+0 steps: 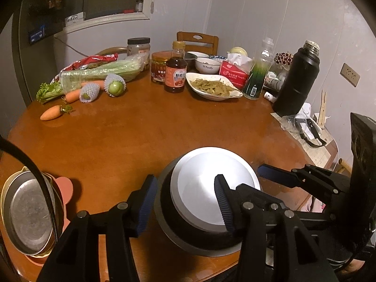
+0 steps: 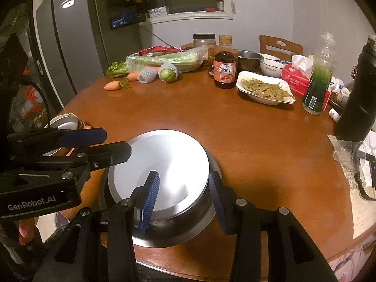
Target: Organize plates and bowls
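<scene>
A steel bowl (image 1: 195, 183) (image 2: 169, 155) lies upside down on the brown wooden table (image 1: 141, 129), close to its near edge. My left gripper (image 1: 185, 178) straddles the bowl's left wall, with one finger outside it and the other over the flat base. It is open, and its pads do not press. My right gripper (image 2: 183, 174) straddles the right wall the same way and is also open. Each gripper shows at the edge of the other's view. A stack of metal dishes (image 1: 25, 211) (image 2: 63, 122) sits on a pink mat at the left.
At the back stand a white plate of food (image 1: 213, 87), white bowls (image 1: 206, 65), a sauce bottle (image 1: 175, 75), a tissue pack and a green bottle. A black flask (image 1: 296, 80) stands at the right. Carrots (image 1: 50, 114) and celery lie at the back left.
</scene>
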Demonstrator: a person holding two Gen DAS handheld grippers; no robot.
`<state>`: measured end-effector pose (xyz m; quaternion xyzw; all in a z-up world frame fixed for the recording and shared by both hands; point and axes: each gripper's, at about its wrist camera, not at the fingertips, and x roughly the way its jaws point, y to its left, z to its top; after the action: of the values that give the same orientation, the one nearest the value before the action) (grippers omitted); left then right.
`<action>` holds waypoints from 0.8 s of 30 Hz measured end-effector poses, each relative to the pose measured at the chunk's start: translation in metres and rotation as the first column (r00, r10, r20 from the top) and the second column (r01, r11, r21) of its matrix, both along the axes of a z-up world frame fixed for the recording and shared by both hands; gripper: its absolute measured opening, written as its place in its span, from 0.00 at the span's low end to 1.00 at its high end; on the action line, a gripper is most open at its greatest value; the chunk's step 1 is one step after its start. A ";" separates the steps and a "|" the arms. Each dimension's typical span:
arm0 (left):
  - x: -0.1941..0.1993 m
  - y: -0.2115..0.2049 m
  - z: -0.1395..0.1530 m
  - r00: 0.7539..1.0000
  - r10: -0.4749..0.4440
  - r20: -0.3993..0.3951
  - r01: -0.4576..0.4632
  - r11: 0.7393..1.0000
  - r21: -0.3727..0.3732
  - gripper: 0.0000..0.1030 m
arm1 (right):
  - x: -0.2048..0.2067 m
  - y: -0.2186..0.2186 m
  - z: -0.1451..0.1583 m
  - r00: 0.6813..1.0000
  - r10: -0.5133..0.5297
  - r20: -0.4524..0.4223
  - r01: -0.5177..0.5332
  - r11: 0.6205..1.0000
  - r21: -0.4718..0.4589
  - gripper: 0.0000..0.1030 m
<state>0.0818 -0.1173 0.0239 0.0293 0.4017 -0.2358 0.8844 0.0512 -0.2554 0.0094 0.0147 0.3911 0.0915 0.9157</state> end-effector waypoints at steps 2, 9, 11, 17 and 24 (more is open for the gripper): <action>-0.001 0.001 0.002 1.000 0.002 0.006 -0.002 1.000 0.000 0.52 | -0.001 -0.001 0.001 1.000 -0.006 0.004 0.006 1.000 0.003 0.45; -0.002 0.004 0.003 1.000 0.015 0.018 -0.015 1.000 0.005 0.55 | -0.002 -0.004 0.004 1.000 -0.020 0.013 0.020 1.000 0.007 0.51; -0.001 0.005 0.003 1.000 0.020 0.017 -0.020 1.000 0.003 0.55 | -0.001 -0.005 0.004 0.999 -0.032 0.013 0.032 0.999 0.010 0.56; 0.004 0.011 -0.002 0.999 0.035 -0.001 -0.035 0.999 -0.003 0.58 | 0.004 -0.012 0.000 0.998 -0.070 -0.004 0.070 0.997 0.029 0.58; 0.011 0.017 -0.011 0.998 0.042 -0.038 -0.043 0.999 -0.020 0.60 | 0.008 -0.017 -0.007 0.995 -0.092 -0.029 0.093 0.995 0.041 0.58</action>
<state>0.0924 -0.1000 0.0129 0.0069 0.4160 -0.2216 0.8819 0.0588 -0.2724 0.0023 0.0534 0.4005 0.0570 0.9130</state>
